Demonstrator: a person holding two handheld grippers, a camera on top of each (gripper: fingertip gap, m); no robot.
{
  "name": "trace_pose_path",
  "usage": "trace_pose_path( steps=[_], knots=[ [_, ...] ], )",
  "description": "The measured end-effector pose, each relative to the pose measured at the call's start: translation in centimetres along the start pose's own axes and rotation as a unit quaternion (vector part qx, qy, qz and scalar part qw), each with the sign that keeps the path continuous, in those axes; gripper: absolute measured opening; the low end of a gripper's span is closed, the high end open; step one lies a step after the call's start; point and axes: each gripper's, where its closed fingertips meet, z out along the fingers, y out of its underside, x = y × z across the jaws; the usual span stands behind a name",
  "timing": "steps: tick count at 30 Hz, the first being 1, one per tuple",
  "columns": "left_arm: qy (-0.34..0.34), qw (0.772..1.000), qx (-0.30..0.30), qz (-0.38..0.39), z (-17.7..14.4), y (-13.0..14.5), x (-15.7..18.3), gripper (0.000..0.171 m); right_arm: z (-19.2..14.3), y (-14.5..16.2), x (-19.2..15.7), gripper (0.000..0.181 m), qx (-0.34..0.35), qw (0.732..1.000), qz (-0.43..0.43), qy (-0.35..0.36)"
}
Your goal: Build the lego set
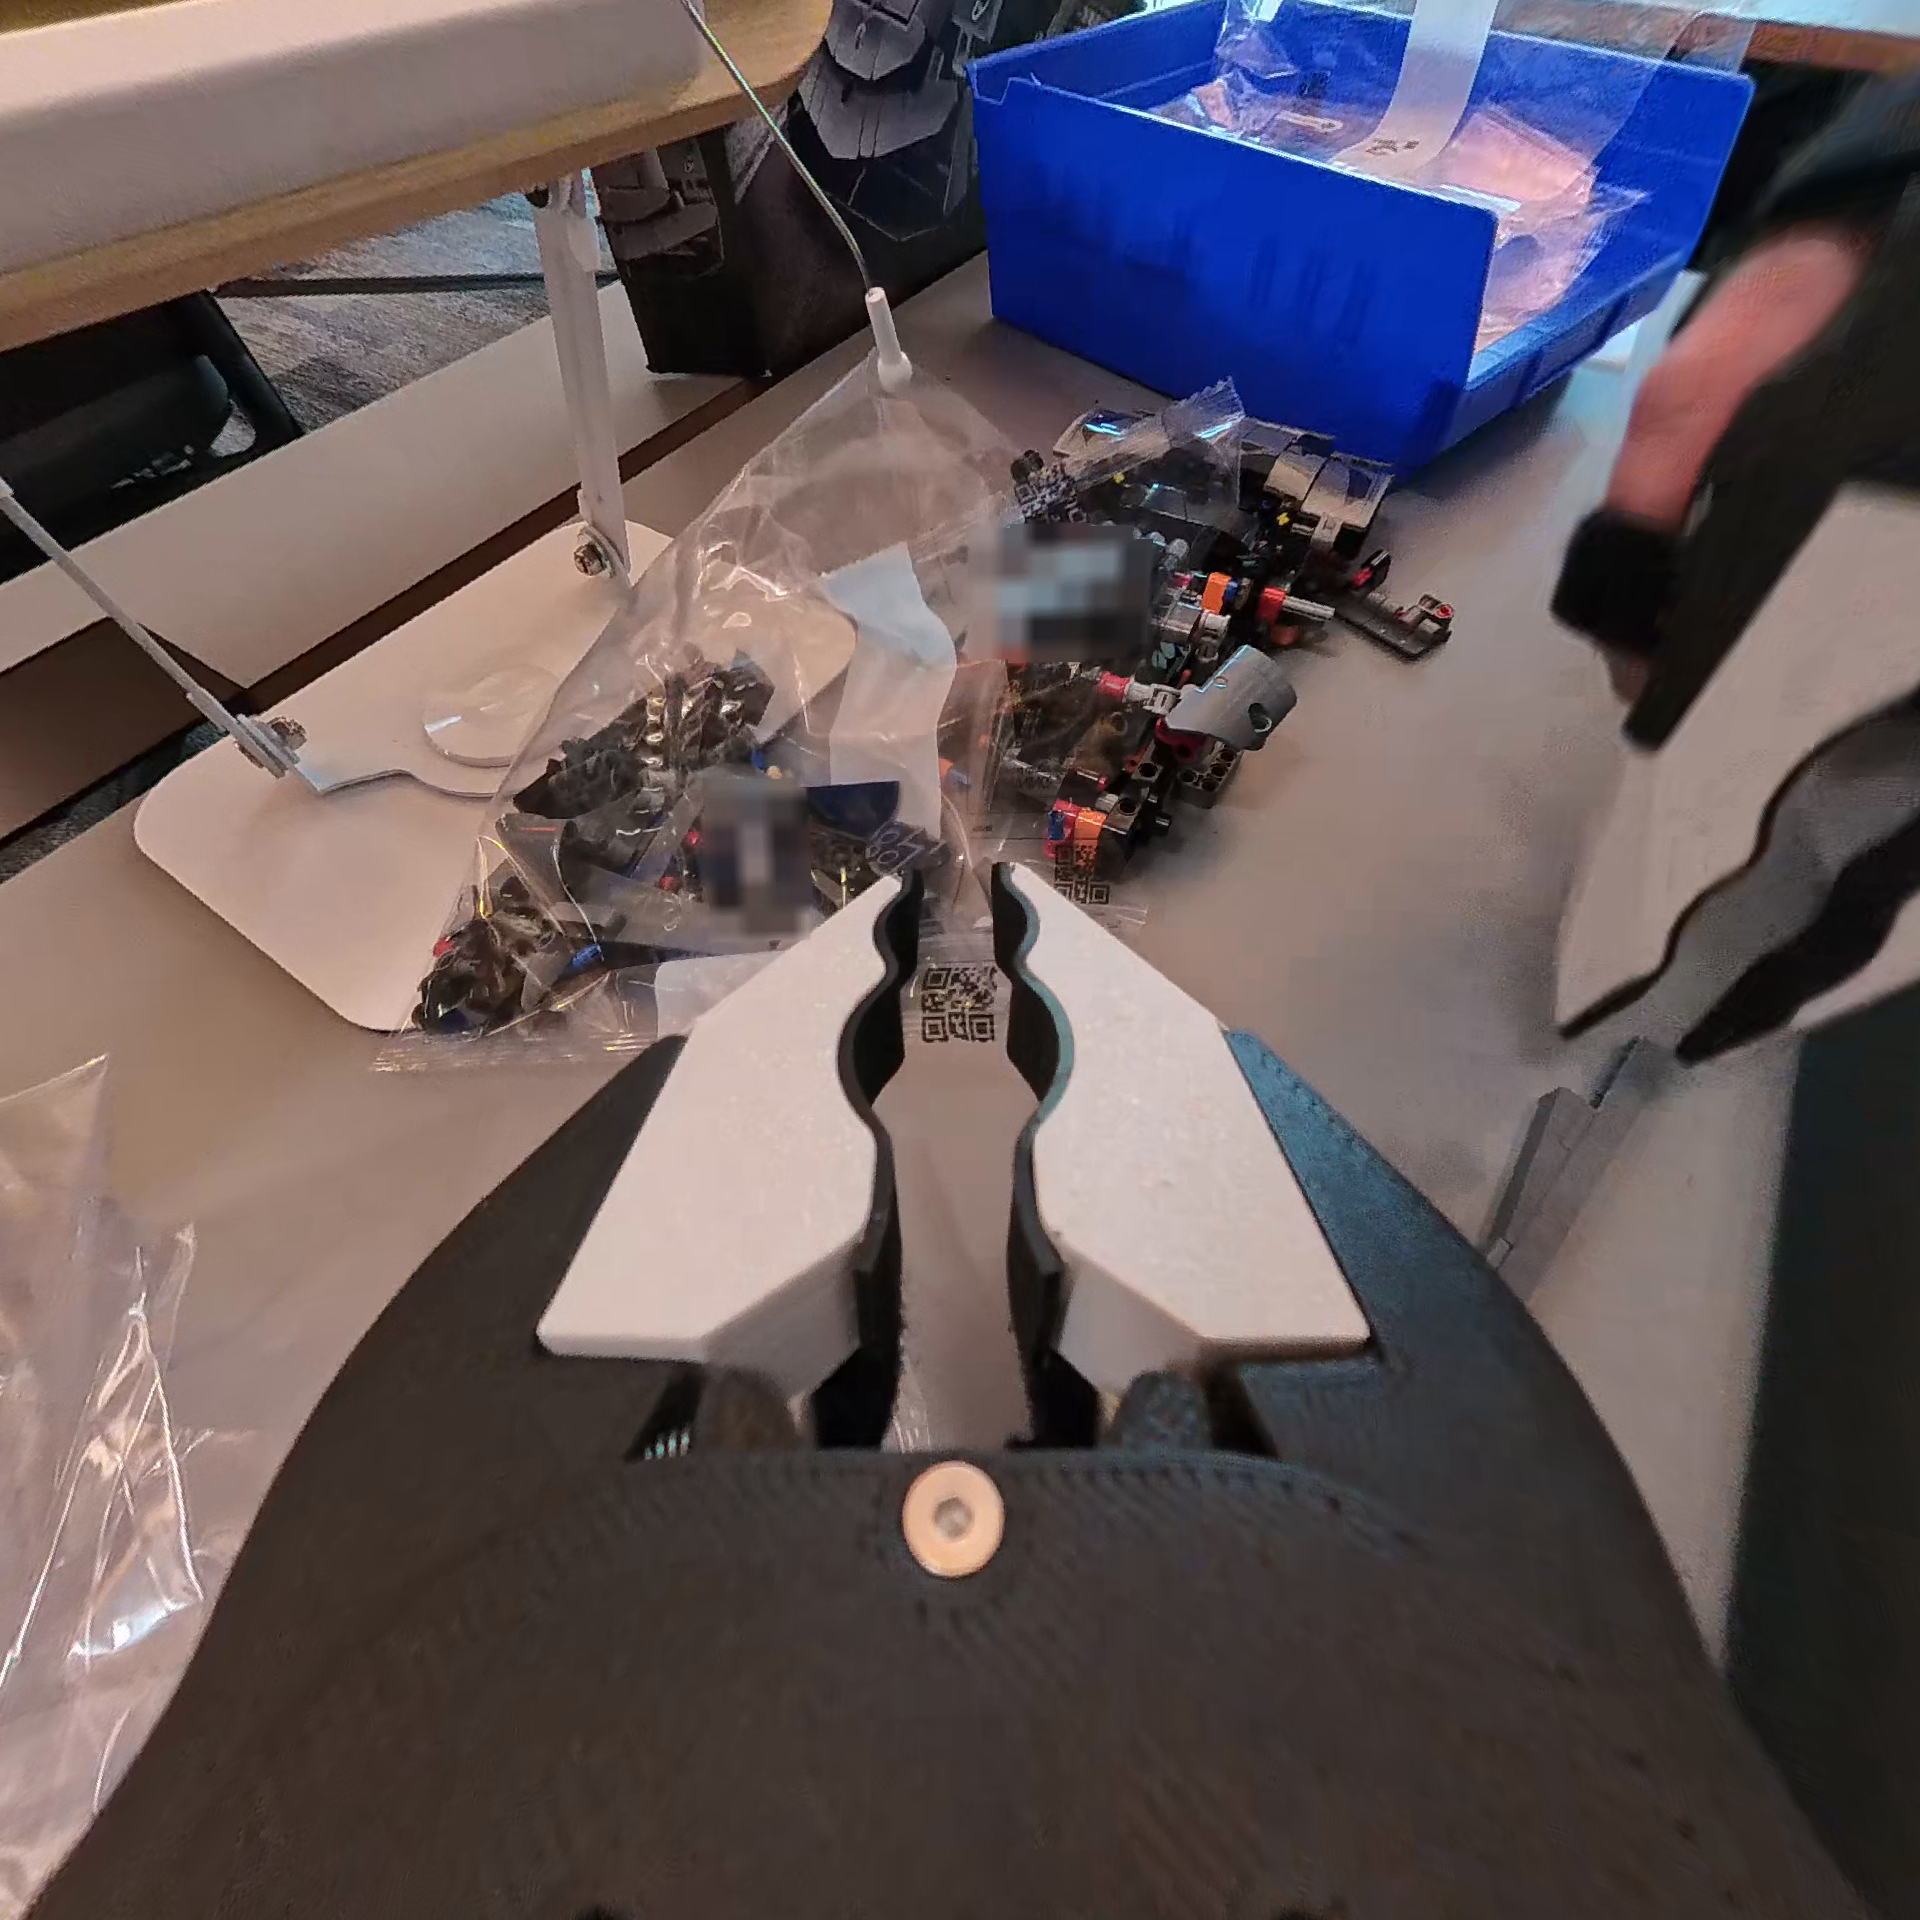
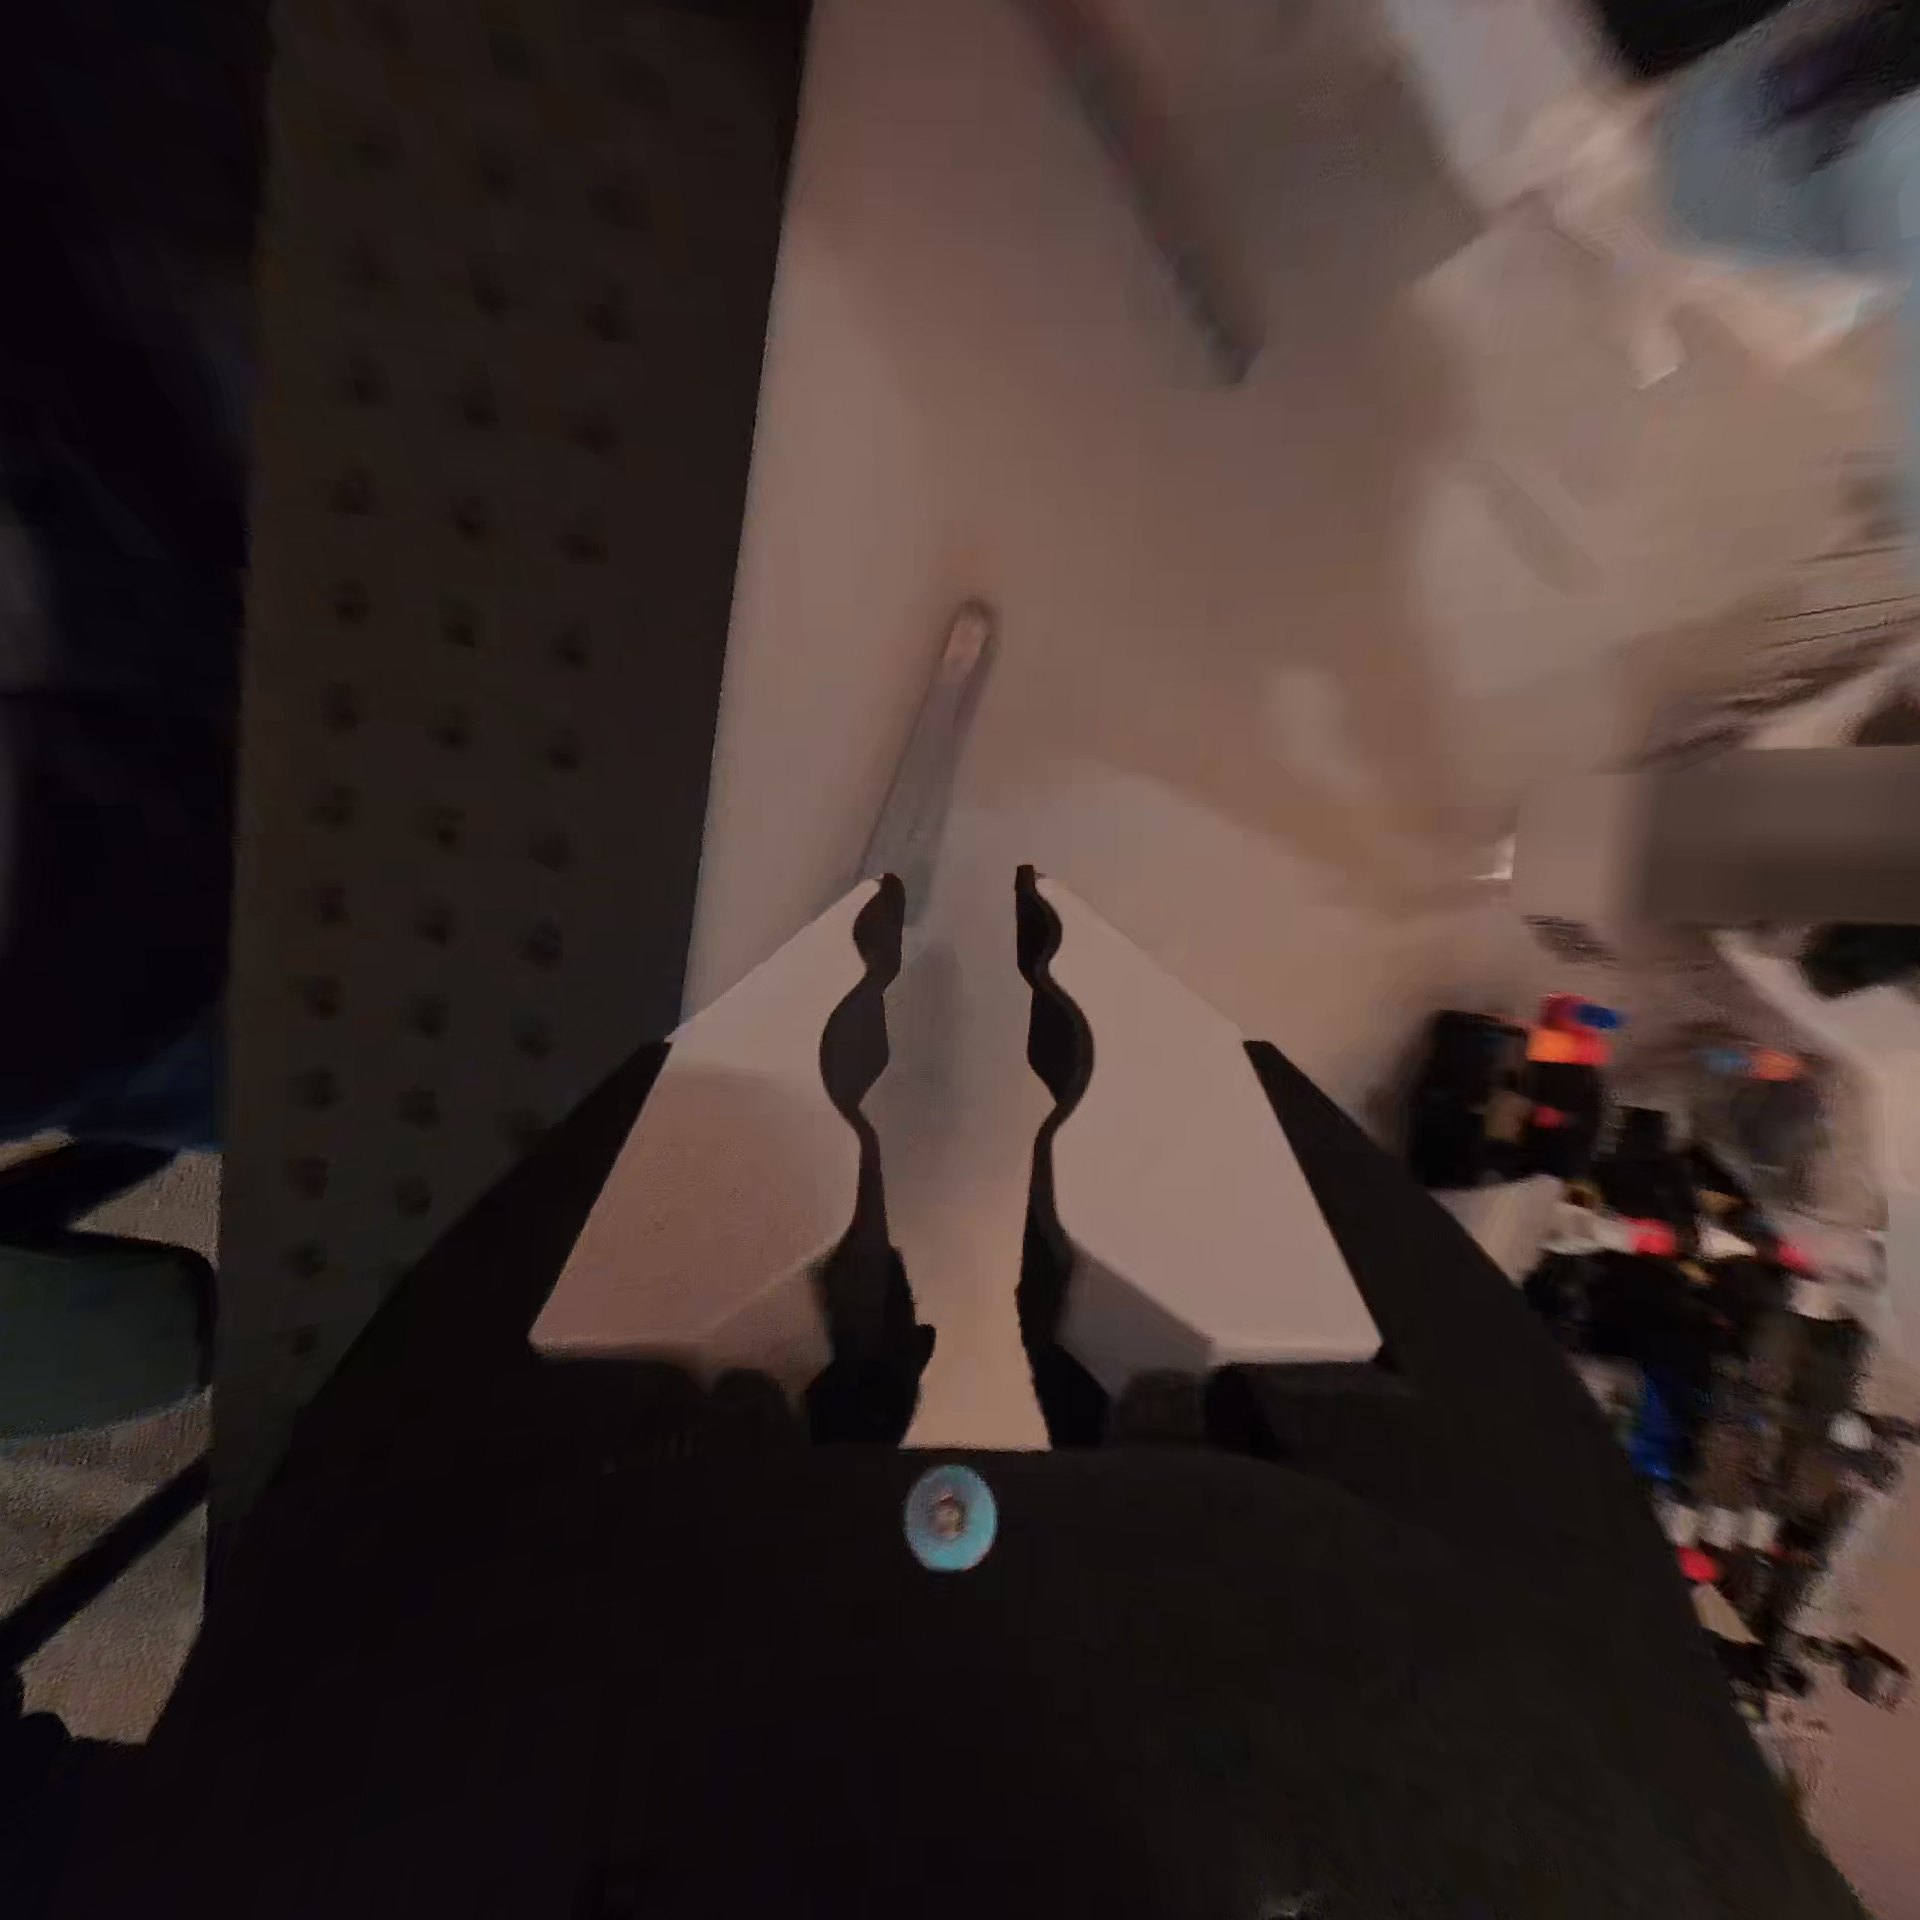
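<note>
The worktop [image 1: 1403,935] is a pale beige-grey table, and behind it stands a second surface with a wood-coloured edge [image 1: 364,218]; grey carpet shows beyond. The left gripper [image 1: 956,883] hovers low over the near middle of the worktop, its jaws parted with a narrow gap and nothing between them. Just past its tips lies a clear bag of lego pieces [image 1: 665,790], mostly dark parts, resting partly on the flat white base of a stand [image 1: 312,862] toward the left edge. A partly built lego model [image 1: 1226,644], black and grey with red and orange bits, sits near the middle of the worktop, in front of a blue bin [image 1: 1247,260] at the far side that holds more clear bags. More clear plastic [image 1: 83,1351] lies at the near left edge.

The right gripper [image 1: 1621,1023] is at the right edge, blurred, a hand [image 1: 1714,384] on it. Its own view is heavily smeared; the jaws [image 2: 956,878] are apart and empty, over the pale worktop, with lego pieces to the right
</note>
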Motion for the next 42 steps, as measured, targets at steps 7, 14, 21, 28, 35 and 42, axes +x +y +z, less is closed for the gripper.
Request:
trace_pose_path(
  steps=[7, 14, 21, 28, 35, 42],
  knots=[
    [-0.003, 1.0, -0.001, 0.009, -0.4, 0.0, 0.2, 0.011, 3.6, 0.9, -1.2, 0.015, -0.027, 0.999, -0.001, -0.02],
    [0.034, 0.998, 0.032, 0.039, -2.5, -1.4, 2.0, 0.011, 1.5, 0.7, 1.8, 0.015, 0.038, 0.998, -0.011, 0.051],
    [0.156, 0.979, 0.004, 0.133, -3.6, -0.3, 9.0, 0.019, -3.1, 0.6, 5.2, 0.015, 0.143, 0.977, -0.018, 0.155],
    [0.094, 0.967, -0.092, 0.217, -0.2, 2.4, 9.2, 0.018, -4.1, 0.2, 5.6, 0.014, 0.151, 0.968, -0.04, 0.198],
    [0.126, 0.991, 0.0, 0.049, -1.7, -0.6, 7.5, 0.044, -7.2, -1.0, 5.8, 0.013, 0.199, 0.94, -0.072, 0.266],
    [0.318, 0.932, 0.069, -0.159, -2.4, -2.7, 9.3, 0.036, -9.6, -3.4, 4.9, 0.014, 0.246, 0.9, -0.132, 0.334]
  ],
)
